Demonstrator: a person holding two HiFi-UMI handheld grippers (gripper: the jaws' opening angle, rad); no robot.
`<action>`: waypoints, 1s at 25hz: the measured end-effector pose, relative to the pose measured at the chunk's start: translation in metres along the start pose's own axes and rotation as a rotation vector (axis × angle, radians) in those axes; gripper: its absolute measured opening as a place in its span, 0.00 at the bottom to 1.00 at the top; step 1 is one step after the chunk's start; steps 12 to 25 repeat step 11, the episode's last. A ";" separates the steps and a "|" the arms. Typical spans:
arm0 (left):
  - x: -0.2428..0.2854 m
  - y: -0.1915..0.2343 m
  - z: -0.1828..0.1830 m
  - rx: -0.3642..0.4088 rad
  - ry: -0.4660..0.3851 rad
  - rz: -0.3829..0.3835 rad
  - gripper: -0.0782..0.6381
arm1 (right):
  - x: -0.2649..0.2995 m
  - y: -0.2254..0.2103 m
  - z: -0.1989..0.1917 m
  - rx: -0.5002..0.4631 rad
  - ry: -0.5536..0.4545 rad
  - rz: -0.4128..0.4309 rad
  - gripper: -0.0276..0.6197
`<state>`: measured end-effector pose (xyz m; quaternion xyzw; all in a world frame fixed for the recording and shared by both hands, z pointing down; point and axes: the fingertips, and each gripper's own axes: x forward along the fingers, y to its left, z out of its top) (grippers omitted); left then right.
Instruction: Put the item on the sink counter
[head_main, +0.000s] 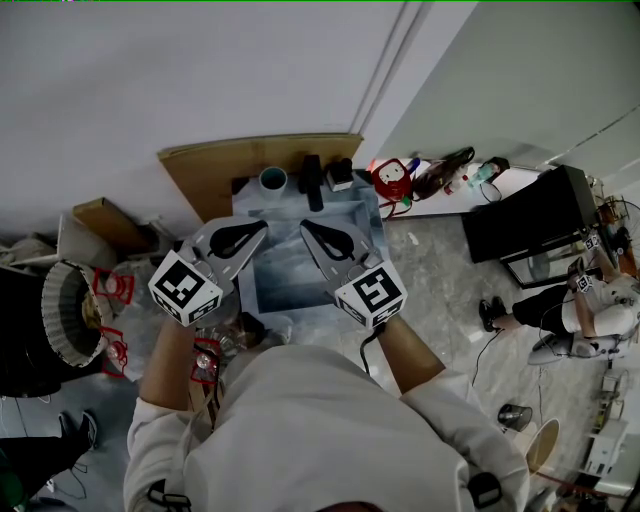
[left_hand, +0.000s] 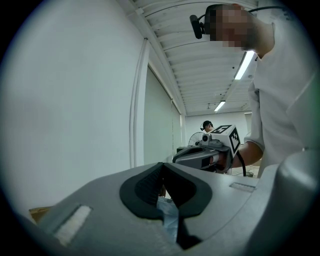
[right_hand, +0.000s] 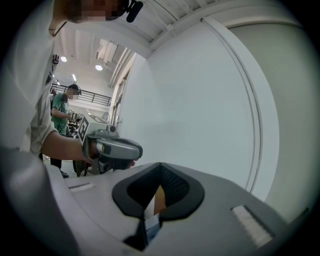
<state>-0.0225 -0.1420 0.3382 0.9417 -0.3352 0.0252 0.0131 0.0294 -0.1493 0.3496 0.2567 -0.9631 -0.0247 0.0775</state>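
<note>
Both grippers are held up side by side over a steel sink (head_main: 262, 290), tilted toward the white wall. The left gripper (head_main: 262, 229) is shut with nothing between its black pads (left_hand: 145, 187). The right gripper (head_main: 306, 229) is likewise shut and empty, its pads (right_hand: 172, 187) meeting at the tip. Each gripper shows in the other's view: the right gripper (left_hand: 186, 157) and the left gripper (right_hand: 135, 151). On the counter strip behind the basin stand a pale cup (head_main: 272, 180), a black faucet (head_main: 312, 182) and a small box (head_main: 341, 175).
A brown board (head_main: 215, 170) leans behind the sink. To the right lie a red item (head_main: 392, 178) and bottles (head_main: 455, 172) on a white surface, then a black cabinet (head_main: 530, 215). A cardboard box (head_main: 100, 222) and a round basket (head_main: 62, 312) sit left. Another person (head_main: 575, 305) stands far right.
</note>
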 end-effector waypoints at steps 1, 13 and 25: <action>0.000 0.000 0.000 0.001 0.001 -0.001 0.12 | 0.000 0.000 0.000 0.000 0.000 0.000 0.05; 0.000 -0.001 0.001 0.002 0.002 -0.002 0.12 | -0.001 0.001 0.002 -0.005 -0.003 0.005 0.05; 0.000 -0.001 0.001 0.002 0.002 -0.002 0.12 | -0.001 0.001 0.002 -0.005 -0.003 0.005 0.05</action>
